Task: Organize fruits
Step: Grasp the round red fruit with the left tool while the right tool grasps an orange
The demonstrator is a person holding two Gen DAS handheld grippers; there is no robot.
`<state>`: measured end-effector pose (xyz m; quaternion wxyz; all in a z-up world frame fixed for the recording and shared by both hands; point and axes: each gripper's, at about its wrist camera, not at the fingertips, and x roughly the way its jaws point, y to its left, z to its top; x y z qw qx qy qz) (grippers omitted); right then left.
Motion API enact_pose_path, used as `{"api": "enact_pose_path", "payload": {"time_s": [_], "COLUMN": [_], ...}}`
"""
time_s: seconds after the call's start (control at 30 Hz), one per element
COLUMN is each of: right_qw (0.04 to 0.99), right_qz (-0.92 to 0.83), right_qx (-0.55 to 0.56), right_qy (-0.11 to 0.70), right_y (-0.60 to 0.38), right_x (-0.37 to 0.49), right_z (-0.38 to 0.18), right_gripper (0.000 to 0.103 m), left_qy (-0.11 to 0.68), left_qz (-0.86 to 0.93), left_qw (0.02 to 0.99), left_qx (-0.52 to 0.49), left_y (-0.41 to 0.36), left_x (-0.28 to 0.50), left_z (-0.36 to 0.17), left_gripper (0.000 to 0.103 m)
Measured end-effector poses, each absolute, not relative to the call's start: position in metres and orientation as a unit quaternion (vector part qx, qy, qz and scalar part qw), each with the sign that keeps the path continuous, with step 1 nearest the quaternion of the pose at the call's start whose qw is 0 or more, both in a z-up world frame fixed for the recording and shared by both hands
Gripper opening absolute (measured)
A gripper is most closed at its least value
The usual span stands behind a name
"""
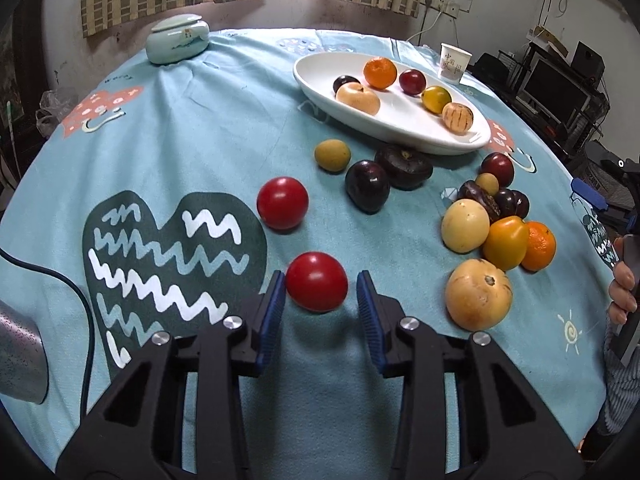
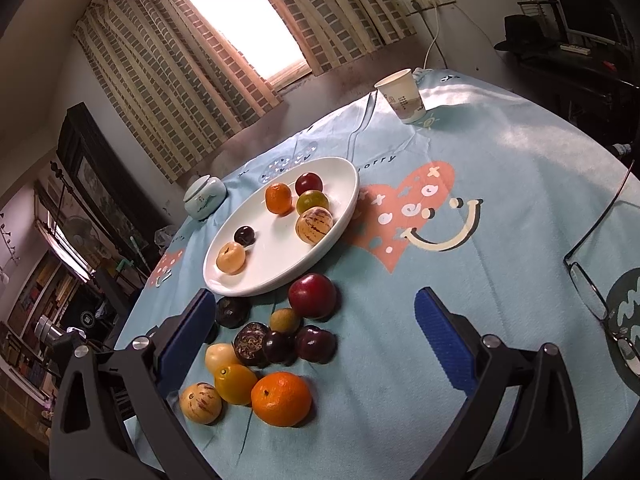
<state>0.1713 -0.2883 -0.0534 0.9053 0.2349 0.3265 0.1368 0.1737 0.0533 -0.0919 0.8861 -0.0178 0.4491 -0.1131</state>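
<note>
Red tomato [image 1: 317, 282] sits between your left gripper [image 1: 321, 296] jaws, not yet clamped; six fruits fill the white plate [image 1: 320, 76] at one o'clock, many remain.

"sorry" partly readable on tablecloth [image 2: 500, 184], red characters on paper cup [image 1: 451, 62] illegible

From my remote station, I see a table under a pale blue tablecloth [image 1: 192, 128] printed with hearts. On the cloth rest a white oval plate [image 1: 320, 68], a lidded celadon jar [image 1: 178, 40], a paper cup [image 1: 454, 62], spectacles [image 2: 592, 280], two red tomatoes [image 1: 282, 203], and loose plums, oranges and yellow fruit [image 2: 280, 398].
</note>
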Motion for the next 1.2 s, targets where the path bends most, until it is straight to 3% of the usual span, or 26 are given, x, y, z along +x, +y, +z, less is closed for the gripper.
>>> {"api": "enact_pose_path", "payload": {"time_s": [0.27,0.53,0.73,0.93,1.0,1.2], "right_qw": [0.904,0.908,0.91,0.907,0.898,0.886], "right_qz": [0.133,0.141,0.146,0.138,0.144,0.153], "right_qx": [0.231,0.208,0.118,0.006,-0.009,-0.013], "right_qy": [0.334,0.335,0.369,0.398,0.415,0.438], "right_y": [-0.286,-0.276,-0.245,-0.206,-0.198,-0.192], "right_x": [0.174,0.168,0.143,0.135,0.139,0.147], "right_z": [-0.056,-0.055,-0.061,-0.072,-0.077,-0.085], "right_gripper": [0.1,0.1,0.099,0.086,0.073,0.063], "left_qy": [0.452,0.4,0.389,0.384,0.383,0.381], "left_qz": [-0.125,-0.07,-0.064,-0.075,-0.078,-0.086], "left_qw": [0.882,0.911,0.916,0.917,0.918,0.918], "left_qx": [-0.052,-0.073,-0.072,-0.071,-0.071,-0.068], "left_y": [0.061,0.082,0.087,0.086,0.086,0.083], "left_x": [0.177,0.167,0.166,0.163,0.163,0.161], "left_z": [-0.094,-0.079,-0.075,-0.074,-0.074,-0.073], "left_gripper": [0.031,0.031,0.031,0.031,0.031,0.031]}}
